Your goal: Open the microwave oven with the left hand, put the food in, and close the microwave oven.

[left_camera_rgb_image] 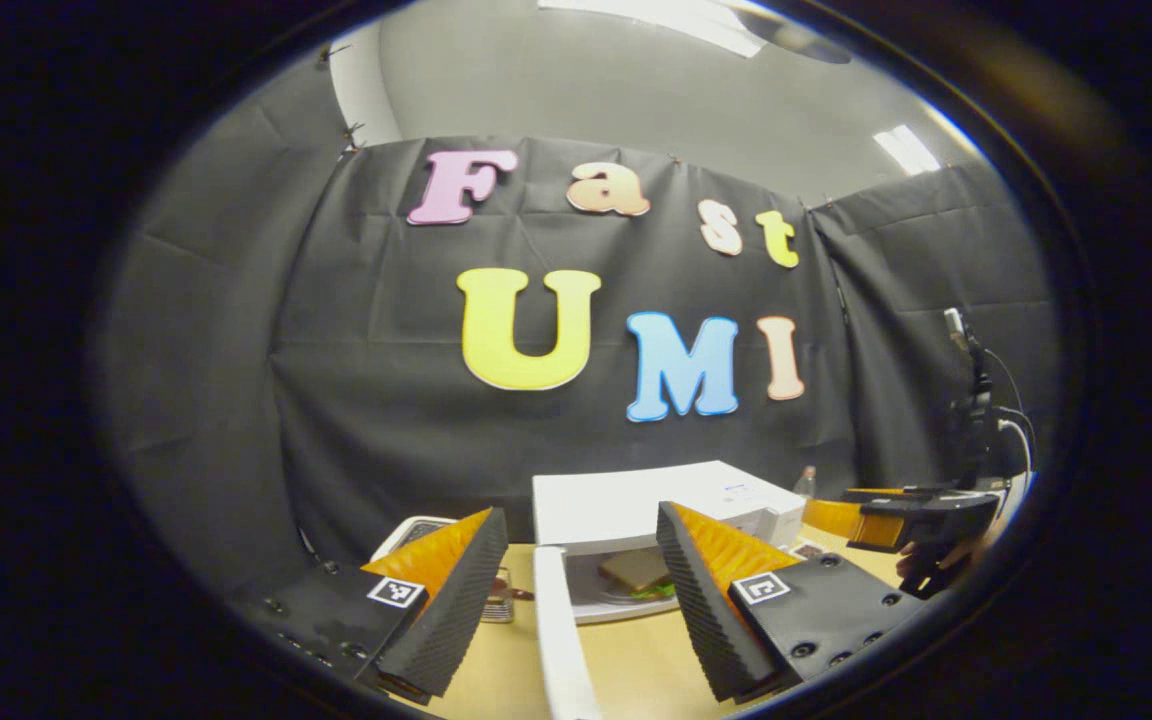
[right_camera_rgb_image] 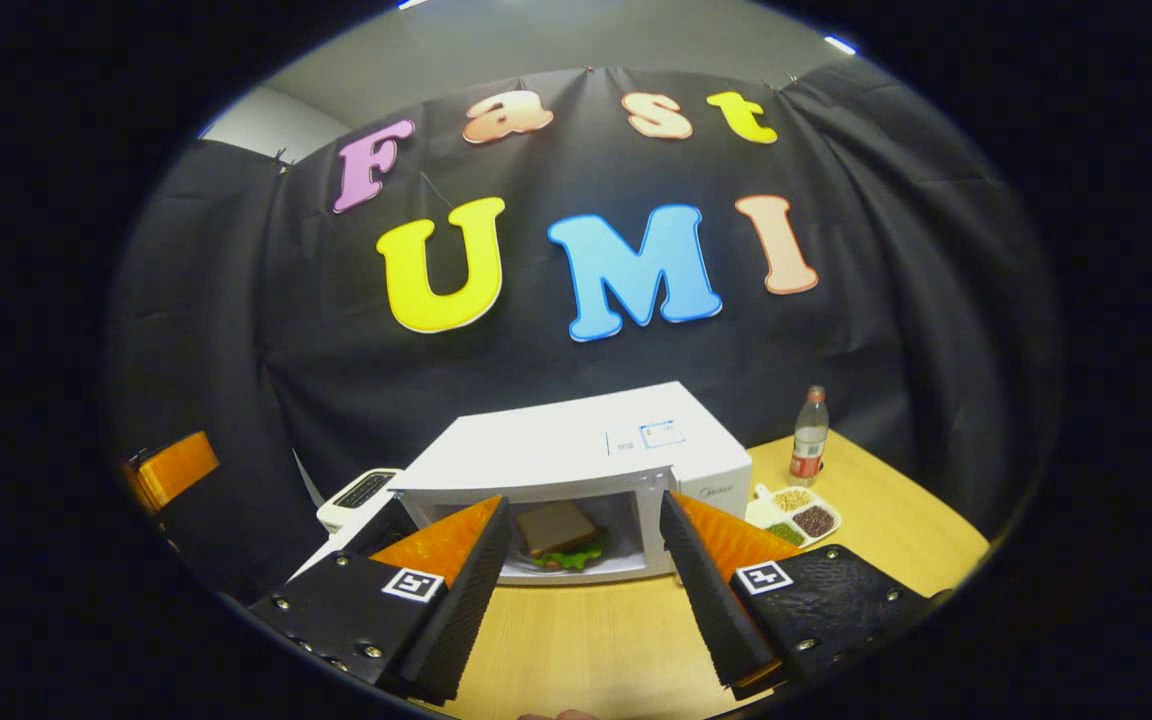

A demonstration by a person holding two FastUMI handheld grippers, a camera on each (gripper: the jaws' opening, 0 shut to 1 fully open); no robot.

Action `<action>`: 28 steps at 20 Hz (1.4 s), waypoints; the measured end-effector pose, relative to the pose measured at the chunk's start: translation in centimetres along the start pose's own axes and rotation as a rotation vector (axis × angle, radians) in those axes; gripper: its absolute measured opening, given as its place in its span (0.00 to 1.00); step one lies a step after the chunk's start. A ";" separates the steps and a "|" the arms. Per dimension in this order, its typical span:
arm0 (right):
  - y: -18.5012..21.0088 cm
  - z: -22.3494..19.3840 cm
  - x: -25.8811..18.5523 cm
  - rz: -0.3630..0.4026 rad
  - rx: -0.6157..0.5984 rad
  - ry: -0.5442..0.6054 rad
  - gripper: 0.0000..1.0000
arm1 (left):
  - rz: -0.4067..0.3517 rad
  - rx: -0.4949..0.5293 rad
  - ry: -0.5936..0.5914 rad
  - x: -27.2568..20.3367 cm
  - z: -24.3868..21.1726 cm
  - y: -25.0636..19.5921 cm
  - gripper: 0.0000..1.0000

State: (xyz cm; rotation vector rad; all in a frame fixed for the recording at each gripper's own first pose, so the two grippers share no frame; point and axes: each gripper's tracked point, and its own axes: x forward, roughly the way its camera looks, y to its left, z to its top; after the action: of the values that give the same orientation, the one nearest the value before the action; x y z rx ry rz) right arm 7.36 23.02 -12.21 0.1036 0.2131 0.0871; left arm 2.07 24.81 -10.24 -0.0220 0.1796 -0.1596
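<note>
Right gripper view: your sandwich (right_camera_rgb_image: 558, 534) sits inside the white microwave (right_camera_rgb_image: 576, 455), whose door (left_camera_rgb_image: 561, 640) hangs wide open. Your right gripper (right_camera_rgb_image: 584, 590) and left gripper (left_camera_rgb_image: 576, 590) are both spread apart, holding nothing.

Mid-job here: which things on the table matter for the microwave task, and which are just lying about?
For the job:
- microwave, with its door open
- sandwich inside it
- left tongs, open

Lying about:
- bottle
- snack tray
- white device left of the microwave
</note>
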 end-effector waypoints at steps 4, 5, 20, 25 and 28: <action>-1.7 4.0 -3.3 -0.017 -0.056 -0.106 0.90 | -0.044 0.019 -0.032 0.4 1.7 -3.9 0.96; -1.9 5.0 -3.7 -0.012 -0.080 -0.139 0.90 | -0.046 0.025 -0.036 0.3 2.2 -4.5 0.96; -2.1 9.8 -7.8 0.025 -0.136 -0.249 0.90 | 0.026 0.017 -0.005 -2.4 3.4 -4.0 0.67; -2.7 9.4 -7.6 0.009 -0.127 -0.237 0.90 | 0.080 -0.035 0.032 -4.5 1.6 0.1 0.10; -3.2 9.7 -7.3 -0.008 -0.124 -0.236 0.90 | 0.121 -0.102 0.084 -6.1 -1.7 3.7 0.07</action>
State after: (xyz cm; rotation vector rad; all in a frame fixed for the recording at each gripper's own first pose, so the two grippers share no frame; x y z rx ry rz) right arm 2.56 18.28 -1.64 -0.0105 -0.0274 0.0796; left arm -3.59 29.38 -10.99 -0.1056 0.2725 -0.0303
